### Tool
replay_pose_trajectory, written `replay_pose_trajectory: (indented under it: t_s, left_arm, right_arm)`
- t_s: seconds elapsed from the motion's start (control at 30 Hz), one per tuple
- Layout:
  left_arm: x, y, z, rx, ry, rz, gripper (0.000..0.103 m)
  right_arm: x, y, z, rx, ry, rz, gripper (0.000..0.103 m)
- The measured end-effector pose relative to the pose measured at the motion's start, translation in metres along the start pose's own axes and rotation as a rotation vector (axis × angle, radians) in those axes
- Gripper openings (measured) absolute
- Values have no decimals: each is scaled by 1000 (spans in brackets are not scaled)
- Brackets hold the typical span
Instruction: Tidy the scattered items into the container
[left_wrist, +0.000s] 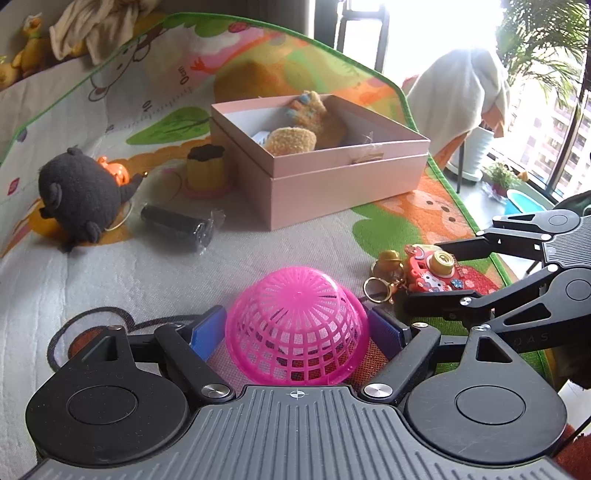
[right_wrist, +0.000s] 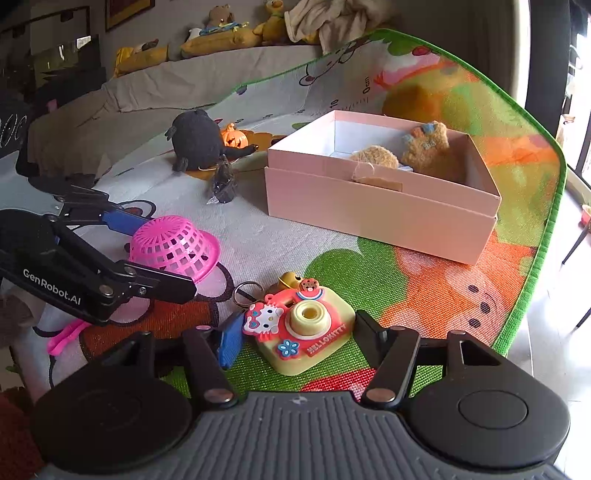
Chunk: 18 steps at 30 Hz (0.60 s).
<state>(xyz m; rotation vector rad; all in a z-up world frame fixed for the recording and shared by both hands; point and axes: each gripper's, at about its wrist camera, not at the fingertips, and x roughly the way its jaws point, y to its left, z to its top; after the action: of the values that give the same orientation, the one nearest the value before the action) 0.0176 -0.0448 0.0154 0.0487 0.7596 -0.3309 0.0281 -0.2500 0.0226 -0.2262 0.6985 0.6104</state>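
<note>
The left gripper (left_wrist: 297, 328) has its blue fingers (left_wrist: 207, 330) on either side of an upturned pink basket (left_wrist: 297, 325) on the play mat (left_wrist: 147, 266). To the right, the right gripper (left_wrist: 421, 273) straddles a toy camera (left_wrist: 434, 273) beside a gold keyring (left_wrist: 380, 286). Behind sits a pink box (left_wrist: 343, 184) holding plush toys (left_wrist: 310, 122); a dark plush (left_wrist: 79, 192) lies left.

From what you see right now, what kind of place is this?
Probably a home living room or play area. A cartoon play mat covers the floor, plush toys line a sofa behind it, and a window looks out on apartment towers.
</note>
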Motion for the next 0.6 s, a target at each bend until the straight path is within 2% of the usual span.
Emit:
replay_pose_trajectory:
  t_s: [0.3,0.6]
  left_arm:
    - [-11,-2,-2,2,-19,-23,88]
    - [-32,-17,-4,41,-57,-48,88]
  right_arm:
    - [-28,6,6,-43,-31,-40,63]
    - [-59,12,11,-82,-74,-115,63]
